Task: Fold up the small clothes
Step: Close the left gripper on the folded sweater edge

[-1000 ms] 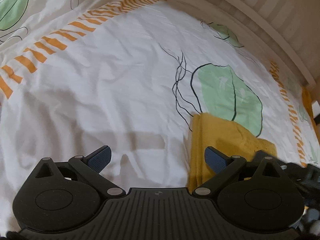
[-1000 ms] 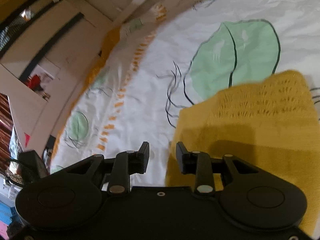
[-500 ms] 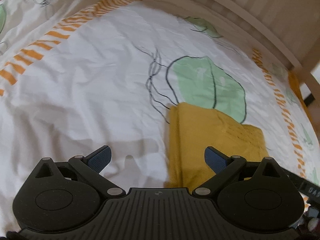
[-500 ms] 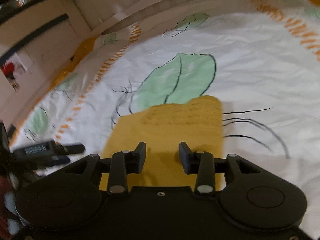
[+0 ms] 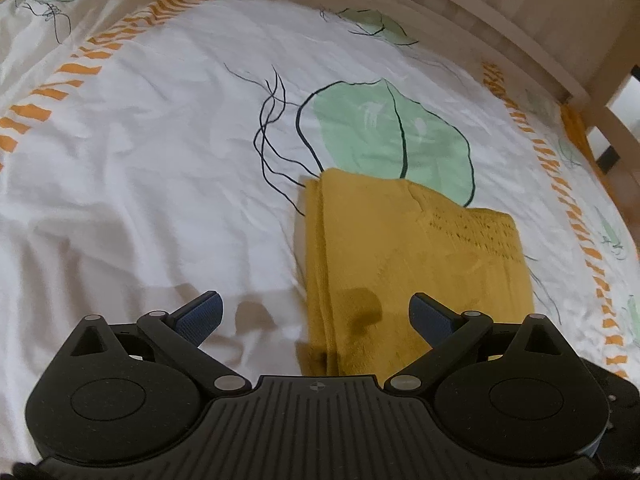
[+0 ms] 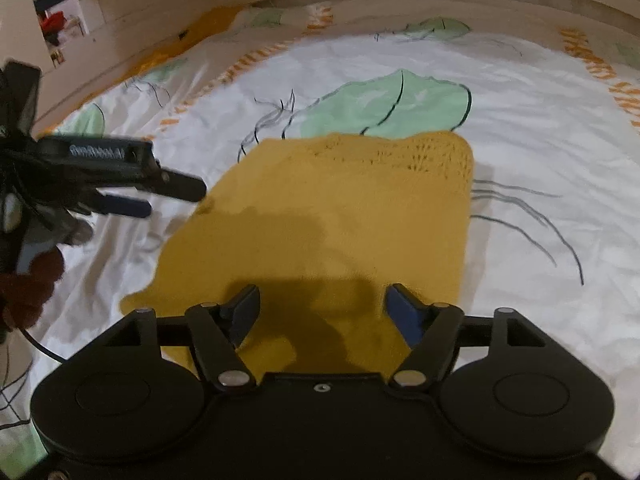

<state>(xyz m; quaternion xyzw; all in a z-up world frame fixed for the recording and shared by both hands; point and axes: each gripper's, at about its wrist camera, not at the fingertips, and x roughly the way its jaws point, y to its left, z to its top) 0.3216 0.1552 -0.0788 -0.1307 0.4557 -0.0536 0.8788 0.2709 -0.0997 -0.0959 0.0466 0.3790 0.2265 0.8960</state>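
A folded mustard-yellow knit garment (image 5: 404, 264) lies flat on the white bedsheet (image 5: 140, 168), overlapping a printed green leaf. My left gripper (image 5: 316, 312) is open and empty, just above the garment's near left edge. My right gripper (image 6: 322, 310) is open and empty, low over the garment (image 6: 340, 224) at its near edge. The left gripper (image 6: 132, 188) also shows in the right wrist view, at the garment's left side.
The sheet has green leaf prints (image 5: 384, 132) and an orange striped border (image 5: 576, 216). A wooden bed rail (image 5: 500, 12) runs along the far side. A wall and furniture (image 6: 104, 20) lie beyond the bed in the right wrist view.
My right gripper's jaws have opened wide and it has swung round and drawn back over the garment. My left gripper stays open and has shifted, bringing the garment more to the centre.
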